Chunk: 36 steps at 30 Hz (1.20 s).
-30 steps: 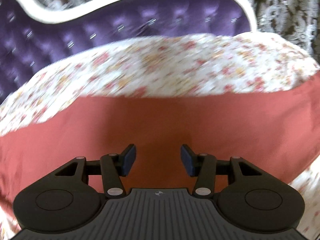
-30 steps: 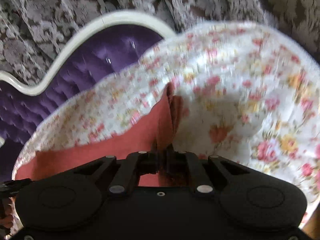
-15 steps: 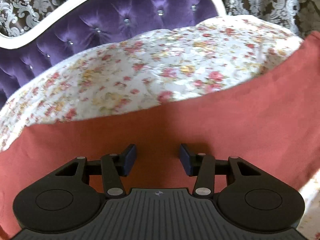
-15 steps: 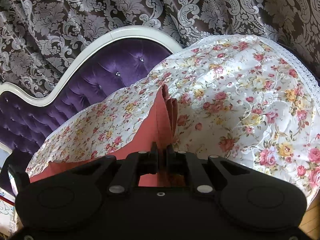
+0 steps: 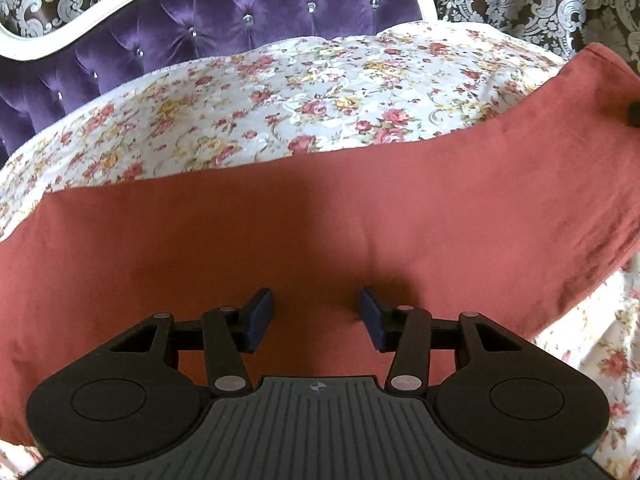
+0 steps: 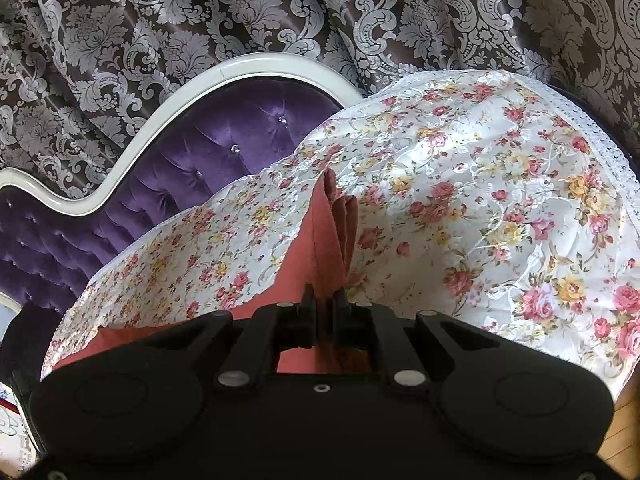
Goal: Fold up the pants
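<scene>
The rust-red pants (image 5: 320, 220) lie stretched across a floral bedspread. My left gripper (image 5: 316, 300) hovers just over the middle of the cloth. Its jaws are opening, its blue pads (image 5: 260, 312) stand apart, and nothing is pinched between them. In the left wrist view the right end of the pants rises off the bed. My right gripper (image 6: 324, 300) is shut on that bunched end of the pants (image 6: 326, 232), whose folded layers stick up past its fingers.
The floral bedspread (image 5: 280, 100) covers the bed beyond the pants and to their right (image 6: 500, 220). Behind it are a purple tufted headboard (image 5: 200, 24) with a white frame and a damask curtain (image 6: 280, 8). Wooden floor (image 6: 624, 420) shows at the lower right.
My left gripper has slid along the pants and come lower over them. The pants' right end now stands higher at the right edge. My right gripper keeps its grip, raised slightly.
</scene>
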{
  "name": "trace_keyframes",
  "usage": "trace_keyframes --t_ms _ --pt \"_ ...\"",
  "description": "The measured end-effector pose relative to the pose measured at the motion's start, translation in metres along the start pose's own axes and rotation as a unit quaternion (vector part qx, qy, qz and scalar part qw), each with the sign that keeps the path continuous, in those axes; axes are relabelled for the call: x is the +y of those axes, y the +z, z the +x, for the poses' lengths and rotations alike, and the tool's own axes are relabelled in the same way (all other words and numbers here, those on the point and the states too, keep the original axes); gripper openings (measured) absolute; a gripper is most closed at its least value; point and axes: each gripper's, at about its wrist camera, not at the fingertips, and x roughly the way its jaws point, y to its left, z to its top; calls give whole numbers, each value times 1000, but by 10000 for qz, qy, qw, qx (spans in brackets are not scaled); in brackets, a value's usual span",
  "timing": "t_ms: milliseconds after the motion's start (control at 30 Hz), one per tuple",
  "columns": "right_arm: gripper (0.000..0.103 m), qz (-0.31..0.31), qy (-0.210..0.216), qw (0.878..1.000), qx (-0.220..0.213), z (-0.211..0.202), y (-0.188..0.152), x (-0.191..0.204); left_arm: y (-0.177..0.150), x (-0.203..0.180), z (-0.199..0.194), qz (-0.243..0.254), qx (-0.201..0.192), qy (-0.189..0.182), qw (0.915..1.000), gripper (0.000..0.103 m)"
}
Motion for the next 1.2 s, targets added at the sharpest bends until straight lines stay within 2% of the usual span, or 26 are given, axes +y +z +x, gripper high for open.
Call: trace_keyframes --t_ms 200,333,400,500,567,700,900,1000,1200 --pt "14 22 46 10000 -30 -3 -1 18 -8 9 -5 -84 111 -265 9996 48" --pt "14 41 176 9998 -47 -6 -2 39 -17 16 -11 77 180 -396 9990 48" --pt "14 -15 283 9996 -70 -9 -3 57 -24 28 -17 43 229 -443 9987 47" --pt "15 -165 522 9985 -96 -10 -7 90 -36 65 -26 -341 253 -433 9982 47" --pt "15 -263 742 9969 -52 -4 -13 116 -43 94 -29 -573 288 -269 9976 47" --pt "15 -422 1220 9915 159 25 -29 169 -58 150 -39 -832 225 309 9958 47" --pt "15 -631 1774 9795 708 86 -68 240 -73 221 -58 -1351 115 821 9874 47" --pt "15 -818 1802 9757 939 114 -91 268 -79 244 -64 -1545 93 981 9831 47" --pt "16 -1155 1774 9679 1357 152 -135 303 -91 267 -69 -1801 104 1050 9780 47"
